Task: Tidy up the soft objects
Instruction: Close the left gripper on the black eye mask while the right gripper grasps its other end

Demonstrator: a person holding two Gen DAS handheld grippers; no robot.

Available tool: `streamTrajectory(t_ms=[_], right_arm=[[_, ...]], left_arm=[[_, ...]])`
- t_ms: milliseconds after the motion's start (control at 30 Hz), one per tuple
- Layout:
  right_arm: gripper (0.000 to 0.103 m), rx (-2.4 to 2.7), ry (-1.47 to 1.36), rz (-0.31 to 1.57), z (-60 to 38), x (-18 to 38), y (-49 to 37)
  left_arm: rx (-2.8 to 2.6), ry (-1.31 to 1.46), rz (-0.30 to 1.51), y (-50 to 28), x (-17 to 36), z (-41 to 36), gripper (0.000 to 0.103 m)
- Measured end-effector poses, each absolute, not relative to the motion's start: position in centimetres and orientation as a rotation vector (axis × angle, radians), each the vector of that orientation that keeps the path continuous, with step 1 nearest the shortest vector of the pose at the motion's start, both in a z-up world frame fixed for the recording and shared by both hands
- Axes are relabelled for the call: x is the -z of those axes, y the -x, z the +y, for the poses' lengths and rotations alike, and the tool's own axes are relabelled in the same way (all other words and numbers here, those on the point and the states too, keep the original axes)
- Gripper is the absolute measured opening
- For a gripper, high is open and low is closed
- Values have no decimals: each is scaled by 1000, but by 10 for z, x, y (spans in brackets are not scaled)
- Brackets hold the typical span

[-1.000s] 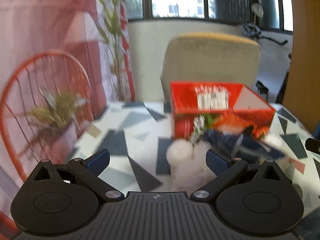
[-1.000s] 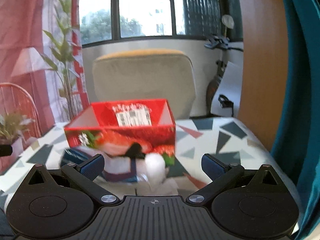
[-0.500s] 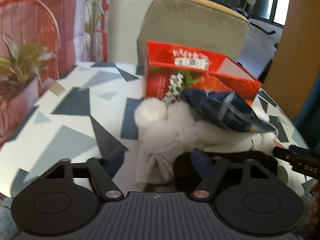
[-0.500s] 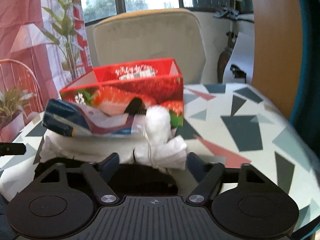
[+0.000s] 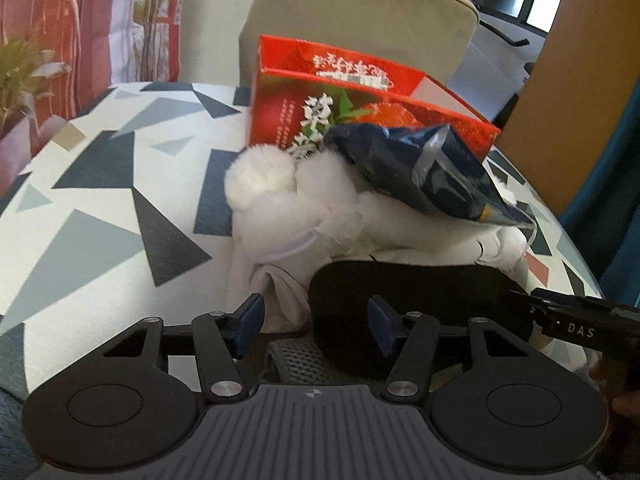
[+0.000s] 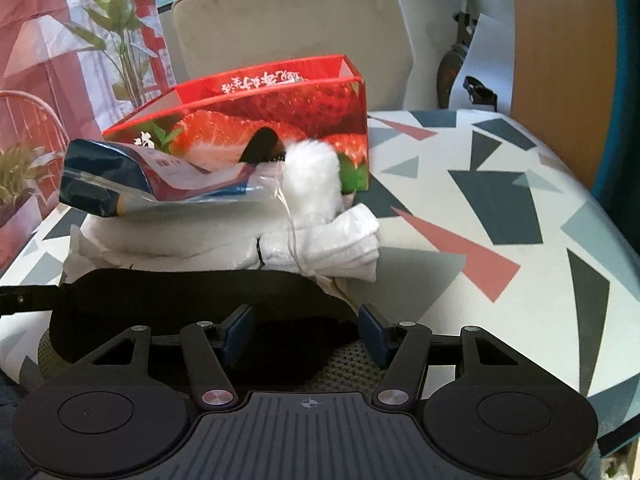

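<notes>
A pile of soft things lies at the table's near edge: a black eye mask point(image 5: 404, 292) point(image 6: 192, 304) in front, white fluffy pom-pom cloth point(image 5: 260, 176) and folded white socks point(image 6: 340, 244) behind it, and a dark blue plastic packet point(image 5: 420, 168) point(image 6: 120, 180) on top. A red strawberry box point(image 5: 360, 96) point(image 6: 272, 108), open on top, stands just behind the pile. My left gripper point(image 5: 316, 320) is open, low at the mask's left end. My right gripper point(image 6: 304, 330) is open, with the mask's right end between its fingers. Neither has closed on anything.
The table point(image 6: 500, 208) has a white top with grey, blue and pink triangles. A beige chair point(image 5: 360, 20) stands behind the box. A potted plant point(image 5: 20, 68) and a red wire chair are to the left. The right gripper's finger point(image 5: 580, 316) shows at the left view's right edge.
Both grippers have come down and forward to the pile at the near table edge. Their fingers have narrowed from wide open and now sit around the black eye mask.
</notes>
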State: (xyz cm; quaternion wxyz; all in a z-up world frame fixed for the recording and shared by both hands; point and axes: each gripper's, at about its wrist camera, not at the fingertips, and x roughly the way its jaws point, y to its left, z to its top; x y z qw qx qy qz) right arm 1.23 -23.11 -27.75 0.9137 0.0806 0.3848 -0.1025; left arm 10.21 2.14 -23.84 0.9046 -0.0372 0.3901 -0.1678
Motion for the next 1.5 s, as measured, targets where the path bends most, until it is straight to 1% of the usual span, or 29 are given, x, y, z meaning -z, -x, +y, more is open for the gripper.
streamTrajectory(t_ms=[100, 200, 567, 600, 633, 667, 800, 1000, 1400, 1433, 1467, 1500], right_arm=[[55, 203, -168, 803, -231, 279, -13], [55, 197, -166, 811, -229, 280, -13], [55, 158, -169, 818, -227, 281, -14], [55, 155, -168, 818, -227, 281, -14], [55, 159, -166, 817, -227, 281, -14], [55, 163, -169, 815, -227, 280, -13], [55, 199, -206, 803, -236, 280, -10], [56, 210, -256, 824, -245, 286, -10], [59, 140, -306, 832, -245, 295, -16], [58, 124, -317, 827, -245, 295, -15], [52, 116, -319, 822, -245, 294, -14], [49, 106, -314, 813, -243, 292, -14]], left_arm=[[376, 65, 816, -102, 241, 16, 58], [398, 53, 831, -102, 245, 12, 54], [425, 54, 866, -106, 256, 9, 53], [421, 55, 863, -105, 256, 10, 46], [413, 53, 860, -105, 256, 10, 33], [404, 50, 859, -105, 256, 11, 28], [390, 61, 861, -107, 256, 13, 23], [378, 32, 880, -109, 260, 10, 23], [377, 25, 898, -112, 265, 9, 23], [377, 26, 897, -112, 265, 9, 23], [379, 28, 897, -112, 265, 9, 23], [379, 29, 897, -112, 265, 10, 23]])
